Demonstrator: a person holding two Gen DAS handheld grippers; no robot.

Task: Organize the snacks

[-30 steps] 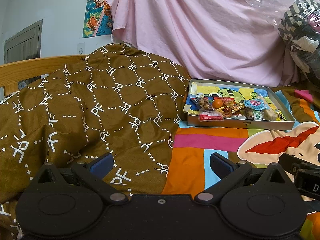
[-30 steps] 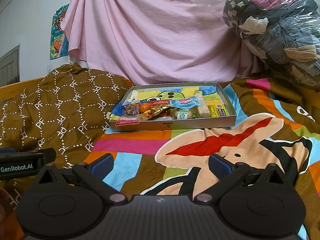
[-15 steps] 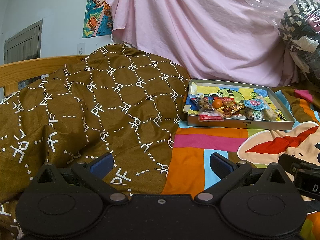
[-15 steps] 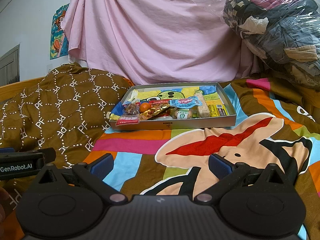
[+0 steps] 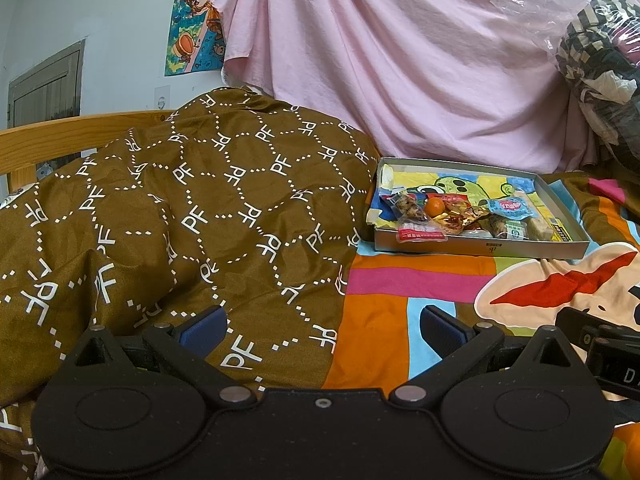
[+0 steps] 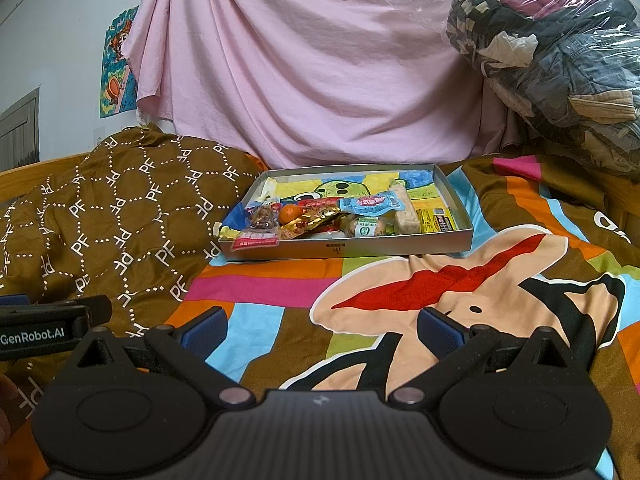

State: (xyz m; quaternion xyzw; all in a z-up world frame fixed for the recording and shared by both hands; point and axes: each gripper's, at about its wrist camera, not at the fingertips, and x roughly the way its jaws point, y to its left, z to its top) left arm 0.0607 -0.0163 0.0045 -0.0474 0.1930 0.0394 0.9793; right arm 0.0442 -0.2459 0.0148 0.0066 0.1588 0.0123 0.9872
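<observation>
Biggest thing in both views is the pink sheet (image 6: 320, 72) hanging across the back, from about 10 to 2 o'clock. Under it is the bed, covered with a bright cartoon bedspread (image 6: 440, 280) in orange, pink, blue and brown blocks. A brown quilt (image 5: 180, 208) with white "PF" lettering is heaped up over at 9 o'clock, and its edge comes right up beside the left end of the tray. Up at 2 o'clock in the right wrist view there's a clear plastic bag of clothes (image 6: 552, 60).

The snacks are all sitting in a shallow grey cardboard tray (image 6: 400, 245) on the bedspread, near the middle of the right wrist view and out at about 2 o'clock in the left one. They're bunched along the near wall: a red-and-white packet (image 6: 256, 239) hanging over the front left corner, a small orange (image 6: 290, 213) just behind it, a gold wrapper (image 6: 316, 218), a light blue packet (image 6: 370, 203) lying on top of the pile, a pale bar (image 6: 405, 212) and a yellow packet (image 6: 436, 219) at the right end.

Both grippers hang low over the bed at 6 o'clock, well short of the tray. Left gripper (image 5: 320, 326): jaws spread wide, nothing between the blue pads. Right gripper (image 6: 322, 326): same deal, wide apart and holding nothing.
</observation>
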